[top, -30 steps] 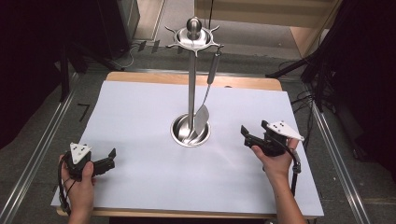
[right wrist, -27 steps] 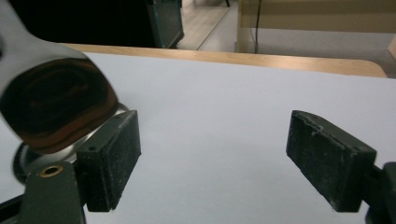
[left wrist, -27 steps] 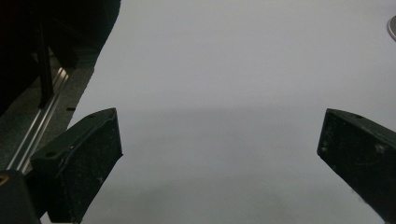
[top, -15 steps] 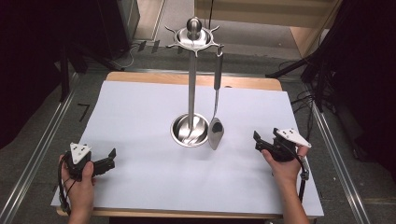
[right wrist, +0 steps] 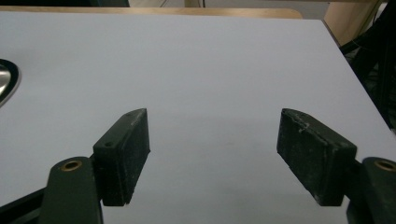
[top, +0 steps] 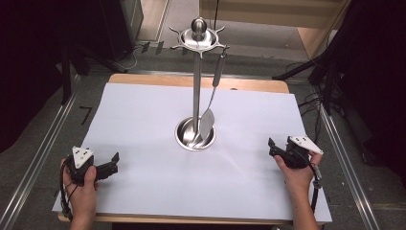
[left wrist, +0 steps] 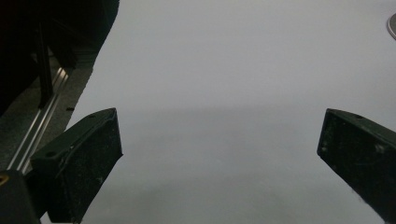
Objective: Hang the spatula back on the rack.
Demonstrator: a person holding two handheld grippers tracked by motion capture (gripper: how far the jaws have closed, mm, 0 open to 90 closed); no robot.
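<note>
A steel utensil stand point(top: 196, 86) rises from a round base point(top: 195, 135) at the middle of the white table point(top: 143, 110). A metal spatula point(top: 209, 117) hangs from a hook on the stand's top ring, its blade down over the base. My left gripper point(top: 114, 162) rests near the front left corner, open, with nothing between its jaws point(left wrist: 219, 140). My right gripper point(top: 271, 146) sits at the right side of the table, open and empty point(right wrist: 215, 135). The edge of the base point(right wrist: 7, 81) shows at the left of the right gripper view.
A wooden strip point(top: 191, 81) borders the table's far edge. Metal rails point(top: 45, 143) run along both sides of the table. Dark stands and cables point(top: 325, 72) crowd the floor at the back right.
My right gripper has drawn back from the stand toward the right front. The hanging spatula has swung right and back to hang over the base. The left gripper has stayed still.
</note>
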